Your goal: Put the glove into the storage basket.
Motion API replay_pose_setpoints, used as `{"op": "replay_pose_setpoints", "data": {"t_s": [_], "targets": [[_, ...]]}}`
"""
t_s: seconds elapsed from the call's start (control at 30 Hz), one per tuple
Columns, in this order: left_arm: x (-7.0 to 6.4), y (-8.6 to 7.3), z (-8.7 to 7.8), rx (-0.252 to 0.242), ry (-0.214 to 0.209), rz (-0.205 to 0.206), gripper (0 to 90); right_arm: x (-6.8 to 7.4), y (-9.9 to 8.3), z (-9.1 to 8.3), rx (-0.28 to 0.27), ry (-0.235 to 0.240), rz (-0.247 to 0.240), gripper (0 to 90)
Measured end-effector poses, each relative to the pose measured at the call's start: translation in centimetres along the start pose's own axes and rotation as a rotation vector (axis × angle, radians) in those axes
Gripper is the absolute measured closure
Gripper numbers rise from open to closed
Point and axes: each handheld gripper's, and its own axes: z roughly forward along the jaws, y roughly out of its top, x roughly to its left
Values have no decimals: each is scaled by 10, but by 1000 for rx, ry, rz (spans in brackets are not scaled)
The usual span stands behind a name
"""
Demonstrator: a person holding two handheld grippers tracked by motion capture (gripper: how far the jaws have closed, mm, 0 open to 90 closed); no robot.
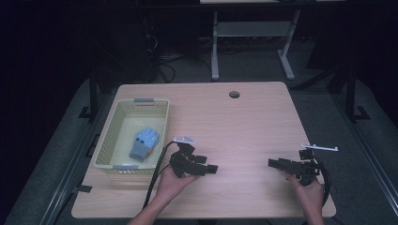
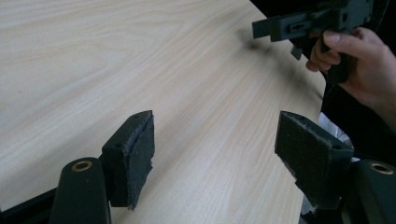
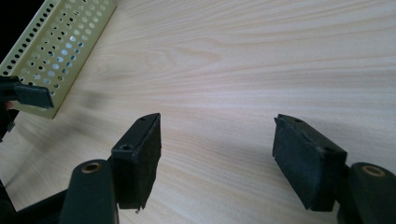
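My left gripper (image 1: 210, 168) and right gripper (image 1: 273, 163) both released, empty, over bare table (image 1: 244, 126). Blue glove (image 1: 143, 143) in basket (image 1: 109, 140), far left.

Looks like a lab or test room to me, not anybody's home. A plain wooden desk (image 1: 244, 117) with a cable hole (image 1: 234, 94) is sitting on grey carpet (image 1: 324, 108), the room around it is staying dark, and cables (image 1: 162, 63) are trailing on the floor by another white-legged table (image 1: 251, 33) behind.
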Motion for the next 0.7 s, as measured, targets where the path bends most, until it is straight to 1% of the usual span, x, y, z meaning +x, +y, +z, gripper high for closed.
{"op": "replay_pose_setpoints", "data": {"t_s": [0.07,0.13,0.17,0.23,0.3,0.4,0.43,0.5,0.63,0.7], "targets": [[0,-4,1,6,6,7,282,0,-2,-3,-5,-2,7,322],[0,-7,3,14,0,12,281,-1,-4,-5,-11,1,6,321],[0,-9,3,11,-4,6,281,0,-4,-6,-12,3,10,321],[0,-13,5,18,-7,11,281,0,-5,-8,-15,8,2,318],[0,-17,5,18,-12,6,281,1,-7,-9,-13,13,3,316],[0,-22,6,15,-15,14,280,1,-12,-9,-5,14,-4,309],[-1,-24,7,14,-16,8,281,1,-13,-10,-5,15,-7,309],[-3,-27,8,33,-21,19,281,1,-16,-9,-6,16,-19,304],[-8,-31,6,31,-30,37,275,6,-21,-10,-14,41,-32,296],[-11,-32,6,33,-33,45,275,9,-23,-10,-27,67,-39,292]]}}
